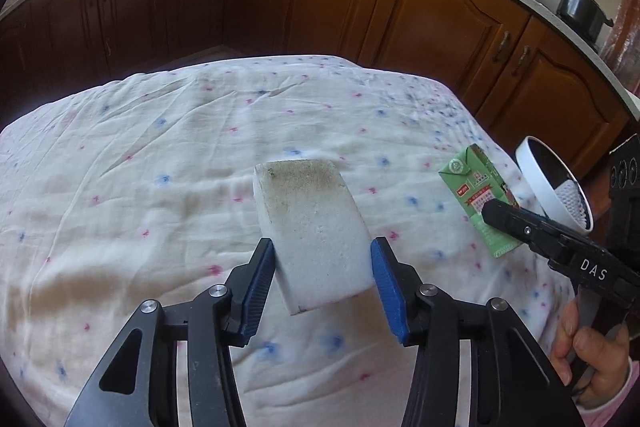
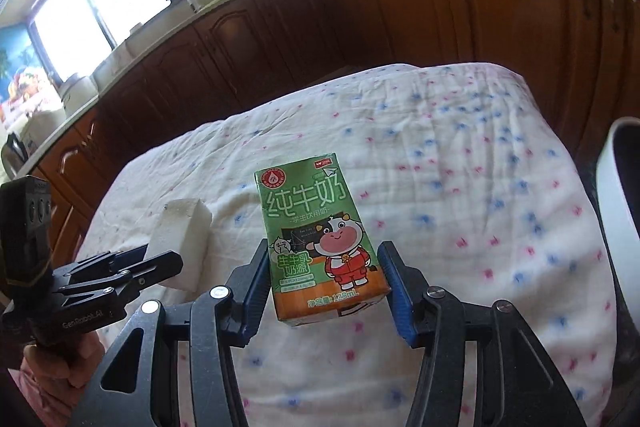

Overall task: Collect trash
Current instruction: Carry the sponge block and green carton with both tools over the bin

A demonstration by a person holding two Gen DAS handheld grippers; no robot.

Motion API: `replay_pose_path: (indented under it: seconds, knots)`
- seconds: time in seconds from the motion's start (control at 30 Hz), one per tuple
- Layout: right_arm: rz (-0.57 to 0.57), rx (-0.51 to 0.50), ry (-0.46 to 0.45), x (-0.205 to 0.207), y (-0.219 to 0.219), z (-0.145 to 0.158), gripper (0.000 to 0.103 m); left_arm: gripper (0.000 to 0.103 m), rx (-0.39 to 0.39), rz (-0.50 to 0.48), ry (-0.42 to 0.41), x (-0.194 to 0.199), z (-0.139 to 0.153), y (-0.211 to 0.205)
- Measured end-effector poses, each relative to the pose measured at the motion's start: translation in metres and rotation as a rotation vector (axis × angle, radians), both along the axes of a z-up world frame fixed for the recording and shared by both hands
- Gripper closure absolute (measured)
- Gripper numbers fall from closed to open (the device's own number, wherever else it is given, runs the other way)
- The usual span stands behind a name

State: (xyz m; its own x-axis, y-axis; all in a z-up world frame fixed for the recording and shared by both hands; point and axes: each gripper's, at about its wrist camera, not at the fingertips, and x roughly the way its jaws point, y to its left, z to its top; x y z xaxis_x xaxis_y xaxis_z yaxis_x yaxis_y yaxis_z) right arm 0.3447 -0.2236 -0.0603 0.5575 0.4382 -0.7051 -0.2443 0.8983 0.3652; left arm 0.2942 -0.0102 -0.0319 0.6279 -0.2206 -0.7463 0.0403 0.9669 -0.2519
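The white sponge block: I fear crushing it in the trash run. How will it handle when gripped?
The white sponge block looks porous, so probably light and squashy. The left gripper brackets it; its flat sides should grip well. It is unlikely to roll.

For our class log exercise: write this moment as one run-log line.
left hand-held gripper: shut on sponge | right hand-held gripper: shut on milk carton | bin: right of table

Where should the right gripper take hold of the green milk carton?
Across its two narrow sides, near the bottom end. The milk carton is flat-faced, and its bottom end points toward the right gripper. So come straight along its length from that end, pads squeezing the flat sides, about as the jaws already stand.
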Motion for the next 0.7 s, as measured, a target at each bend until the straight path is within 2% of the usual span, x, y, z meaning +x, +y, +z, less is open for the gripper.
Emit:
replay_pose_path:
  seconds: [0.27,0.7]
  knots:
    - [-0.176,0.098,-0.021,-0.051,-0.056,0.01,0.05,0.055,-0.001,-0.155,-0.042,-0.008,0.019,-0.051]
    - [-0.317,0.098,-0.083,-0.093,-0.115,0.033,0.05,0.055,0.024,-0.293,-0.068,-0.001,0.031,-0.121]
